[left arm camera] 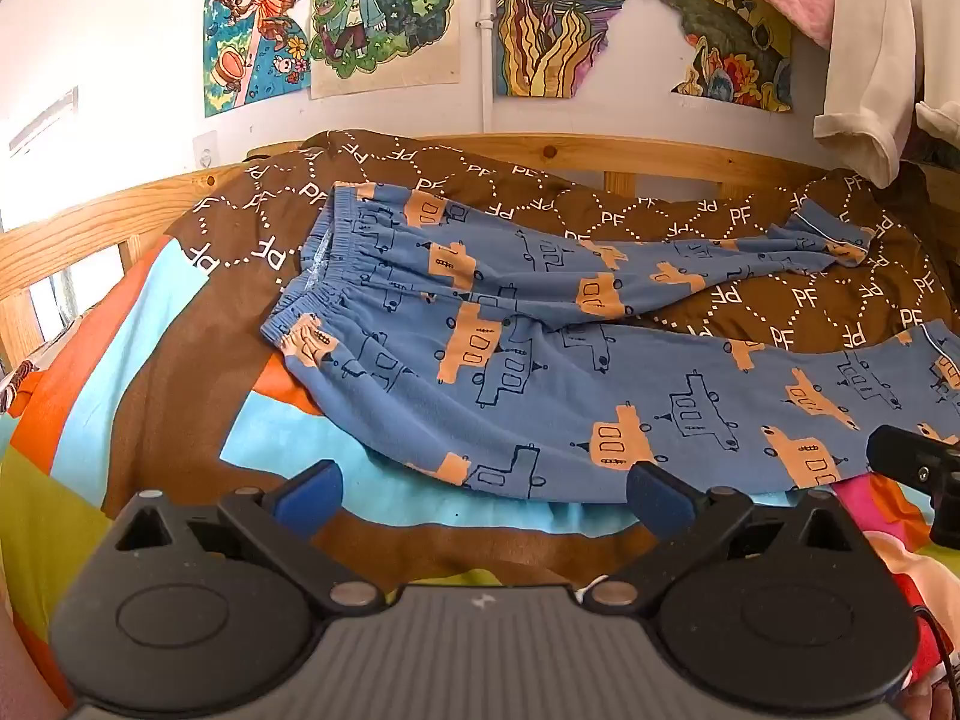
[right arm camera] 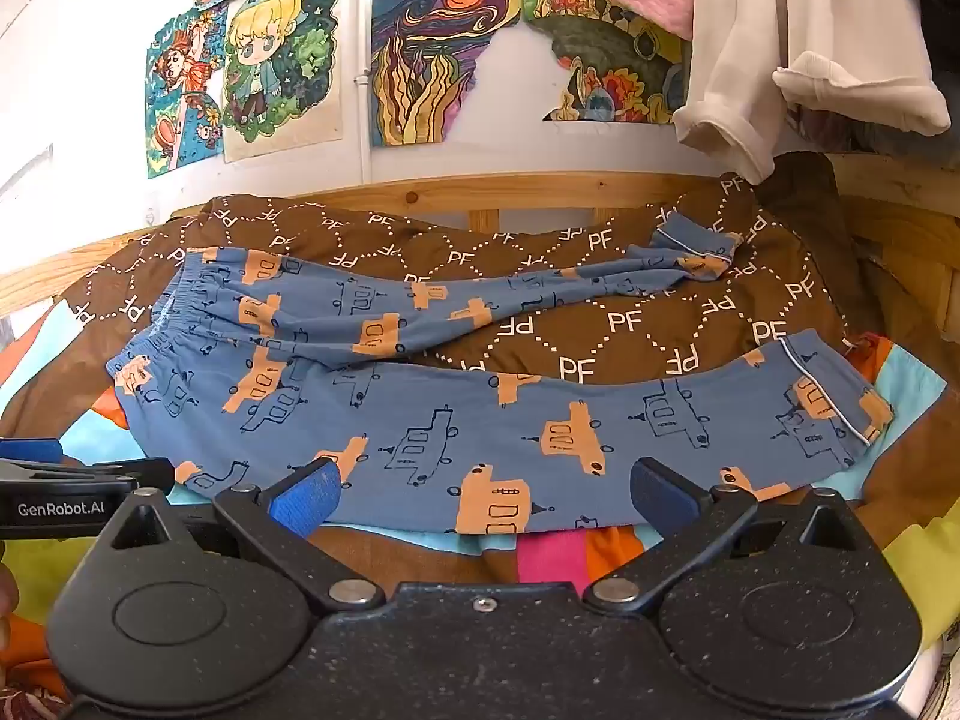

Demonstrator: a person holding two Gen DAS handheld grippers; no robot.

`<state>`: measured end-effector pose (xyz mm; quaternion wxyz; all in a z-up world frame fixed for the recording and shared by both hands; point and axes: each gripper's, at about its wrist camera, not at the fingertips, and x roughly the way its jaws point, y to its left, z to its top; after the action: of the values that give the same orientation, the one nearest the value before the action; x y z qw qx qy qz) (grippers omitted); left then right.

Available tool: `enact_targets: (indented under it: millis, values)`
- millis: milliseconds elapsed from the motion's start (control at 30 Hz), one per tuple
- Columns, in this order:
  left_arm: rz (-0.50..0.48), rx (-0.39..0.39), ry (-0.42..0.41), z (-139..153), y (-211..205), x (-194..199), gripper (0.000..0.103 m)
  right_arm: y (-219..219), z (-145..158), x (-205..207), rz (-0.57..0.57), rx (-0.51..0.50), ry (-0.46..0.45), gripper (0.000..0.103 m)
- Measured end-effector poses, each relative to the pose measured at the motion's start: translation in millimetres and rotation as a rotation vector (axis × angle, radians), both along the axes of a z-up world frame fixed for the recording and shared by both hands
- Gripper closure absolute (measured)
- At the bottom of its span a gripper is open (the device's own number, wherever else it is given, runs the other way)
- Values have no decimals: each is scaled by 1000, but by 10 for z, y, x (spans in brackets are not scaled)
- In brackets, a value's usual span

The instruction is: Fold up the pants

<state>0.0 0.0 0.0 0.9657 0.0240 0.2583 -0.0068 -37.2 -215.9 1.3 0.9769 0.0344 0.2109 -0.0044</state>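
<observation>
Blue pyjama pants (left arm camera: 540, 396) with orange and outlined bus prints lie spread flat on the bed, waistband (left arm camera: 312, 294) to the left, both legs running right and splayed apart. They also show in the right wrist view (right arm camera: 480, 420), with the near leg's cuff (right arm camera: 840, 402) at right and the far cuff (right arm camera: 702, 252) further back. My left gripper (left arm camera: 483, 492) is open and empty, just short of the near leg's front edge. My right gripper (right arm camera: 483, 495) is open and empty, its fingertips at the near leg's front edge.
The bed carries a brown "PF" quilt (right arm camera: 630, 324) and a colourful striped cover (left arm camera: 138, 348). A wooden bed rail (left arm camera: 540, 150) runs behind. Drawings (left arm camera: 384, 12) hang on the wall, clothes (right arm camera: 780, 60) hang at right. The other gripper shows at each view's edge (right arm camera: 72, 492).
</observation>
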Motion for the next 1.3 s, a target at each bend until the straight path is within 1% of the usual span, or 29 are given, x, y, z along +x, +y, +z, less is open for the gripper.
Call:
enact_targets:
  millis: [1300]
  values:
    - [0,-2,2,0,0,0,0,2,-34,11,-1,12,10,1]
